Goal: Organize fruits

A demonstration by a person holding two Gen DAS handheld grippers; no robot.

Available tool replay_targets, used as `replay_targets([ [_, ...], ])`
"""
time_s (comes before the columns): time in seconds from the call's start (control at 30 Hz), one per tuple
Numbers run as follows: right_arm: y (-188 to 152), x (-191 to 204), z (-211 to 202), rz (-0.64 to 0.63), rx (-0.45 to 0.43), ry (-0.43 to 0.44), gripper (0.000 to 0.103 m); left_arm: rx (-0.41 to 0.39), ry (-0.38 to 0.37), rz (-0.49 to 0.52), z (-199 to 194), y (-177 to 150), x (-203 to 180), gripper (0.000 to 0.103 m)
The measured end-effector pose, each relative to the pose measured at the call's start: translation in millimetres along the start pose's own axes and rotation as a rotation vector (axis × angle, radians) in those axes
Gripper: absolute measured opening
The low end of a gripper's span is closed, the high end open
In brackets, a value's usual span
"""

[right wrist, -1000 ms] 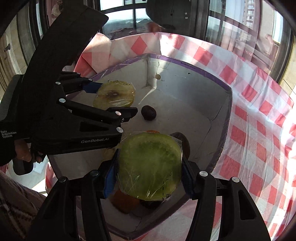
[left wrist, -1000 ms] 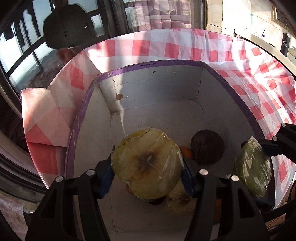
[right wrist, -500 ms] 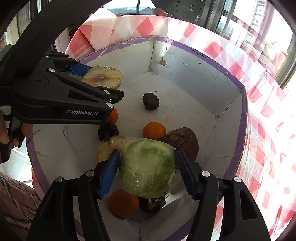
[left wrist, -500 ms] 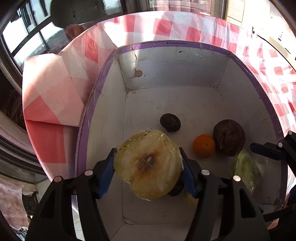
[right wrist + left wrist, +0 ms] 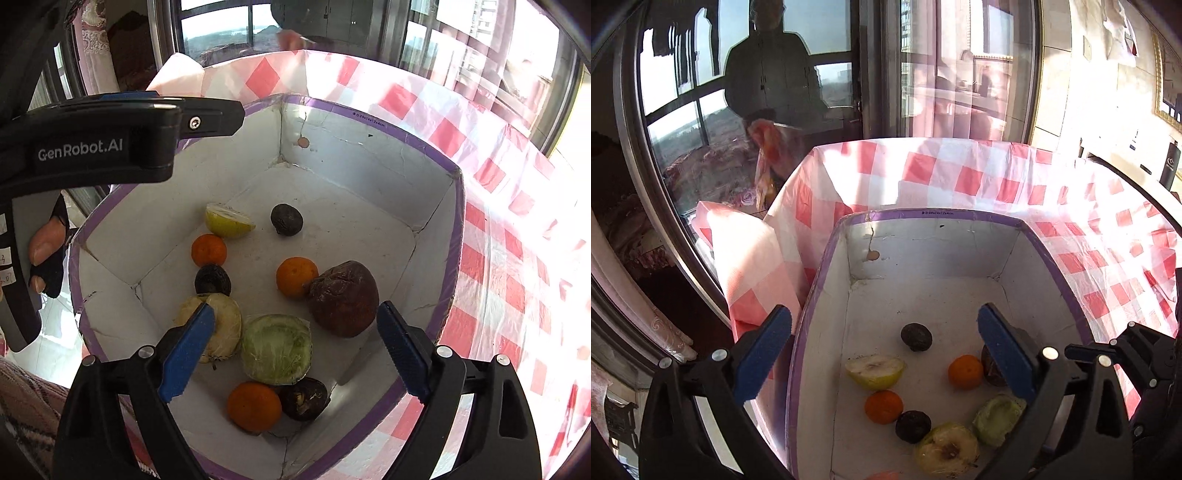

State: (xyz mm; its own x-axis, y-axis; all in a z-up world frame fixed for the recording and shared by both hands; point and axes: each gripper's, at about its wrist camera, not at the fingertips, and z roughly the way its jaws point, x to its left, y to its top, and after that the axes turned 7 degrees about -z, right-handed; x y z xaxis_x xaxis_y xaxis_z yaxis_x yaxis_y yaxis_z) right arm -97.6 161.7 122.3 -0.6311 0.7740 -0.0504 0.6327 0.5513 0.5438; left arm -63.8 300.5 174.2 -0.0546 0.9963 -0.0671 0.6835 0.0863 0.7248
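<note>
Looked down into a white cardboard box (image 5: 369, 173) with purple-taped rim, sat on a bench under a red-checked cloth (image 5: 509, 258). Left gripper (image 5: 886, 343) hovered over the box, jaws opening, spread wide, nothing between the blue fingers (image 5: 761, 347). Right gripper (image 5: 295, 347) same deal: jaws opening, nothing pinched. Fruit all lay loose on the box floor. Wrapped green fruit half (image 5: 276, 349) at lower centre of the right view, just beside a wrapped yellowish apple half (image 5: 221, 325). Pale pear-like half (image 5: 228, 221) further up left, near a tangerine (image 5: 208, 251). Big wrinkled brown fruit (image 5: 343, 297) touched another tangerine (image 5: 295, 277). Small dark fruit (image 5: 287, 219) sat apart, upper middle.
</note>
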Motion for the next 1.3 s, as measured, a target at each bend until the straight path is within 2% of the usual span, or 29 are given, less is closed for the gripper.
replay_targets([
  [0.07,3,-2,-3,0.011,0.000,0.016,0.086,0.057,-0.012,-0.018,4,1,0,0.101],
  [0.2,5,0,-7,0.027,0.005,0.035,0.086,0.194,0.142,0.019,23,-7,-2,0.101],
  [0.5,-2,-3,2,0.071,0.053,0.024,0.086,0.296,0.057,0.063,38,-33,-8,0.101],
  [0.8,-4,-1,4,0.063,0.064,0.006,0.086,0.323,0.037,0.034,43,-36,-4,0.101],
  [1.3,-6,1,9,0.042,0.080,0.003,0.086,0.333,0.034,0.045,45,-35,-3,0.101],
])
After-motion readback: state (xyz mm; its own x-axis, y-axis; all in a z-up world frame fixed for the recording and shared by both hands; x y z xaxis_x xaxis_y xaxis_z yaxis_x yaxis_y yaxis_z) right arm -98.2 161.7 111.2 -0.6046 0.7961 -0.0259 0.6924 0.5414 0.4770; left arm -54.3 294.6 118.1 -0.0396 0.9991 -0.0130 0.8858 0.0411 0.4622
